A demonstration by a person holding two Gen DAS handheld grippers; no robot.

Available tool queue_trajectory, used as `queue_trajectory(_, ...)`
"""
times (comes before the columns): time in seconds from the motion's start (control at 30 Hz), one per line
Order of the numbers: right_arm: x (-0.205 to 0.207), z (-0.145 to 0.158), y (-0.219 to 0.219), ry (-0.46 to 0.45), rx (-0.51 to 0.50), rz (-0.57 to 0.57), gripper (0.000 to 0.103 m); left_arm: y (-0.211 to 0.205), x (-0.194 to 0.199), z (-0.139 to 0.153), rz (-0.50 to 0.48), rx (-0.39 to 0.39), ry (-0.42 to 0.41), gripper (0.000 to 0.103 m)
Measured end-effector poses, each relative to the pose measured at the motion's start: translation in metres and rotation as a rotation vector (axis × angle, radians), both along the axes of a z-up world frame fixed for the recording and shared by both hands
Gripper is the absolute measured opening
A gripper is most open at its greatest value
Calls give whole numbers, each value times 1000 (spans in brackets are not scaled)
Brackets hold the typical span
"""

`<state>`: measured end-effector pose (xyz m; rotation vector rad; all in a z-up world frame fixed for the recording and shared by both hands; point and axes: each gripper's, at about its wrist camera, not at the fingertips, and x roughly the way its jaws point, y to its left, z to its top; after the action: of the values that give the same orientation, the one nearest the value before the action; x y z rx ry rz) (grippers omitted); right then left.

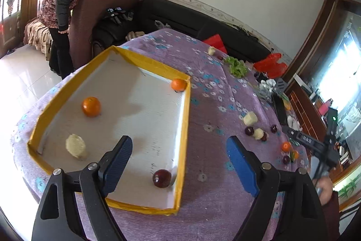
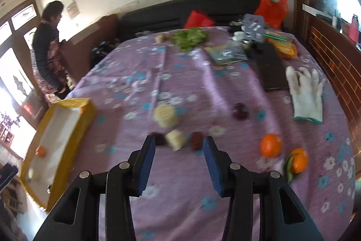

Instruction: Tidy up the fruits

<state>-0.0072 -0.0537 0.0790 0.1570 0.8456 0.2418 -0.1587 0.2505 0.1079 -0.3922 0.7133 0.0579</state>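
Observation:
A yellow-rimmed white tray [image 1: 185, 119] holds two oranges [image 1: 91, 106] [image 1: 178, 84], a pale peeled fruit [image 1: 75, 146] and a dark red fruit [image 1: 161, 178]. My left gripper [image 1: 180, 150] is open and empty above the tray's near right part. My right gripper [image 2: 179, 146] is open and empty, close in front of a pale fruit piece [image 2: 174, 139] flanked by two dark red fruits [image 2: 196, 139]. Two oranges [image 2: 270, 145] [image 2: 299, 160], another pale fruit [image 2: 165, 115] and a dark fruit [image 2: 240, 111] lie on the purple cloth. The tray also shows at the left in the right wrist view [image 2: 86, 114].
A white glove [image 2: 306, 92], a dark board [image 2: 271, 70], lettuce [image 2: 189, 37], snack packets and red bags [image 2: 271, 8] lie at the table's far side. A person [image 1: 67, 3] stands by the sofa beyond the table. The right gripper [image 1: 313, 143] shows in the left wrist view.

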Motion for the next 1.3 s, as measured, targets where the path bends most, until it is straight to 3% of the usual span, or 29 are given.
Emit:
queue_trajectory(0.37, 70, -35, 40, 63, -41, 92, 48, -18, 23, -10, -30, 18, 43, 85)
queue_trajectory(0.43, 82, -41, 46, 79, -37, 97, 52, -23, 25, -13, -42, 26, 52, 85)
queue_trajectory(0.5, 92, -46, 55, 95, -45, 104, 65, -26, 27, -15, -50, 27, 60, 85)
queue_trajectory(0.57, 100, -53, 64, 114, -67, 112, 65, -29, 30, -17, -62, 30, 68, 85)
queue_trajectory(0.6, 102, -56, 69, 125, -73, 129, 62, -30, 30, -18, -64, 34, 69, 85)
queue_trajectory(0.67, 103, -61, 76, 145, -111, 142, 42, -30, 31, -19, -64, 33, 70, 85)
queue_trajectory(0.7, 101, -61, 77, 140, -117, 142, 42, -29, 31, -20, -63, 30, 71, 85)
queue_trajectory(0.87, 78, -54, 83, 173, 27, 261, 42, -30, 31, -23, -78, 1, 77, 85)
queue_trajectory(0.93, 64, -53, 92, 218, 100, 356, 42, -31, 33, -23, -85, 1, 78, 85)
queue_trajectory(1.07, 31, -39, 100, 217, 171, 513, 43, -35, 32, -25, -102, -1, 80, 85)
queue_trajectory(1.17, 22, -13, 64, 119, 221, 427, 48, -39, 32, -24, -116, 9, 74, 85)
queue_trajectory(1.3, 18, -8, 20, 62, 193, 268, 50, -49, 36, -30, -145, 8, 80, 85)
